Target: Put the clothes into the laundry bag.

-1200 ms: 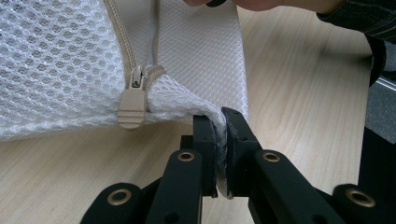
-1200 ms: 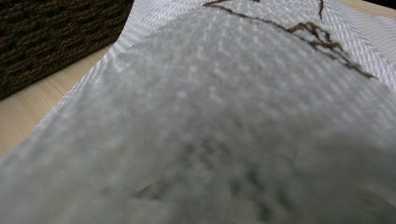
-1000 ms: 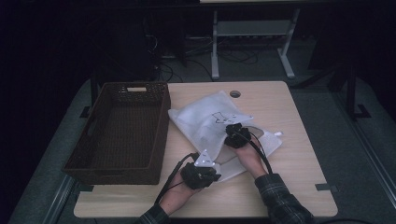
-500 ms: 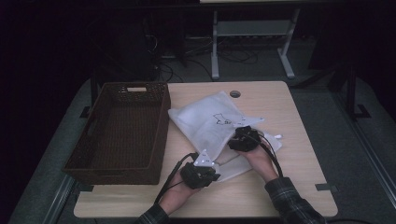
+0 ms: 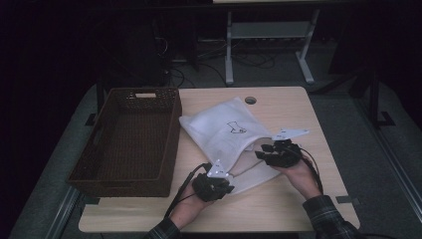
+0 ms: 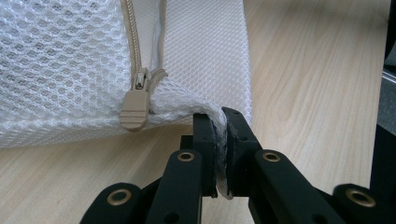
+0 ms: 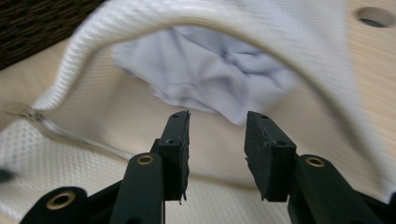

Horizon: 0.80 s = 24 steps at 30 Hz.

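Nearest me, my left tool (image 6: 221,140) is clamped tight on the corner of the white mesh bag (image 5: 224,134) by the zipper pull (image 6: 135,105), pinning it to the desk (image 5: 293,209) so the mouth stays put. My right tool (image 7: 217,140) has just been opening, nothing between its jaws, aimed into the bag's gaping mouth at the pale cloth (image 7: 205,74) inside. Further left sits the brown basket (image 5: 129,139), not in the way.

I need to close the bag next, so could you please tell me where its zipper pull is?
In the left gripper view, the beige zipper pull hangs on the white mesh bag, just left of the left claw.
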Tool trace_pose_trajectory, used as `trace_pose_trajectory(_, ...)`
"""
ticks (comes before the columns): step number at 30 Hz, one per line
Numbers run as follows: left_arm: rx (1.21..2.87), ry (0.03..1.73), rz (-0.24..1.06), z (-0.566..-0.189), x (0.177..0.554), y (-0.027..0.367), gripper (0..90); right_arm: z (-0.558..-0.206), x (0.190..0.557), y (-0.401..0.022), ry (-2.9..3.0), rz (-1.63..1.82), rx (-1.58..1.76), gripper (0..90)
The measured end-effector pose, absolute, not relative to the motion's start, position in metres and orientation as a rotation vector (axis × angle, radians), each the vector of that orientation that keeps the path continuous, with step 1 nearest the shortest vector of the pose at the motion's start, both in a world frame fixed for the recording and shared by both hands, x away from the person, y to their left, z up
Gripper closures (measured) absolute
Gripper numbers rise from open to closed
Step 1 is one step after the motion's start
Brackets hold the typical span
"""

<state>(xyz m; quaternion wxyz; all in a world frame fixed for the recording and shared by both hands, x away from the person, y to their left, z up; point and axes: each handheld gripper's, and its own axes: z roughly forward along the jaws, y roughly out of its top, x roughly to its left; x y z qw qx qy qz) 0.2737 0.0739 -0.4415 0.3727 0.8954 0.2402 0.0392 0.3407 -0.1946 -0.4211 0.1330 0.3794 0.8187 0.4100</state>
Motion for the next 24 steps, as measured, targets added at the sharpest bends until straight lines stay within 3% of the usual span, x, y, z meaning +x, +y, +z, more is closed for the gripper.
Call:
trace_pose_trajectory(11,2.278,0.631,0.067,-0.442,0.276,0.075,84.6,-0.434,0.344,-0.275,2.256,1.086,1.295,56.5)
trace_pose_trajectory(16,2.278,0.633,0.089,-0.442,0.276,0.076,84.3,-0.446,0.346,-0.281,2.284,1.054,1.338,58.8)
trace_pose_trajectory(22,2.287,0.636,0.111,-0.442,0.276,0.078,84.3,-0.452,0.343,-0.285,2.299,0.999,1.358,51.7)
trace_pose_trajectory(24,2.289,0.638,0.112,-0.442,0.277,0.079,84.4,-0.456,0.340,-0.291,2.295,1.034,1.388,53.6)
